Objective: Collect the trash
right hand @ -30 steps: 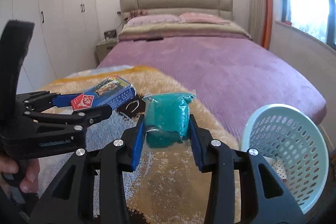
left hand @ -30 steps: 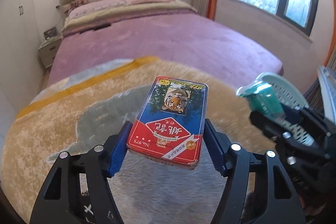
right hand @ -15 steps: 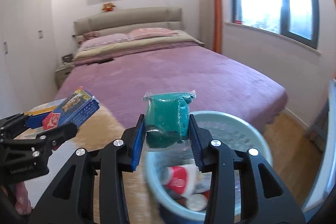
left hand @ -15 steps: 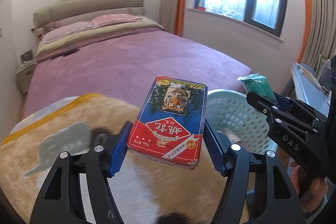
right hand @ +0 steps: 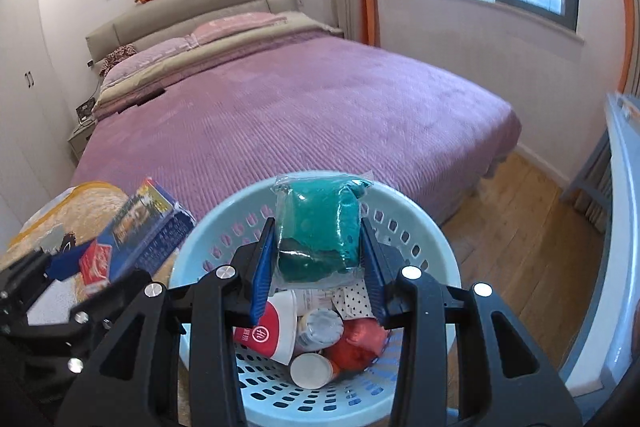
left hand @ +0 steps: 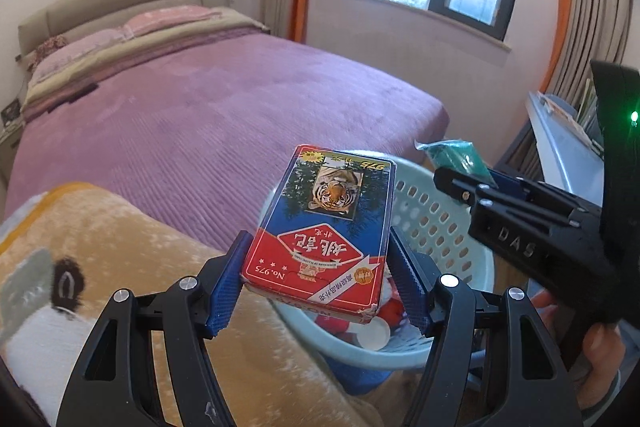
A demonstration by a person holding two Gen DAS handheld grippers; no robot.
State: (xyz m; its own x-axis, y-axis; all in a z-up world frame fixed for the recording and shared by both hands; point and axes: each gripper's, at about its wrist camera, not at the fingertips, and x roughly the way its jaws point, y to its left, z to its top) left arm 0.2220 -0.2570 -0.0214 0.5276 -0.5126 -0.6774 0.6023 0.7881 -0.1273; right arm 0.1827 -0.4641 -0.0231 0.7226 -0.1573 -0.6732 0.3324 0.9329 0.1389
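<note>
My left gripper [left hand: 318,283] is shut on a red and blue card box with a tiger picture [left hand: 324,227], held over the near left rim of the pale blue perforated basket [left hand: 440,211]. My right gripper [right hand: 318,263] is shut on a teal packet in clear wrap [right hand: 320,223] and holds it above the middle of the basket [right hand: 436,227]. The basket holds a red and white cup [right hand: 268,327], a red crumpled item [right hand: 356,339] and other trash. The card box also shows in the right wrist view [right hand: 136,235], and the teal packet in the left wrist view [left hand: 456,155].
A bed with a purple cover [right hand: 304,107] lies ahead. A tan plush blanket [left hand: 100,247] lies at the left under my left gripper. Wooden floor [right hand: 520,219] and a pale blue shelf unit [left hand: 560,147] are at the right.
Both grippers have swung right, off the tan blanket and over the basket, each still holding its item. The basket's trash has come into view under the right gripper.
</note>
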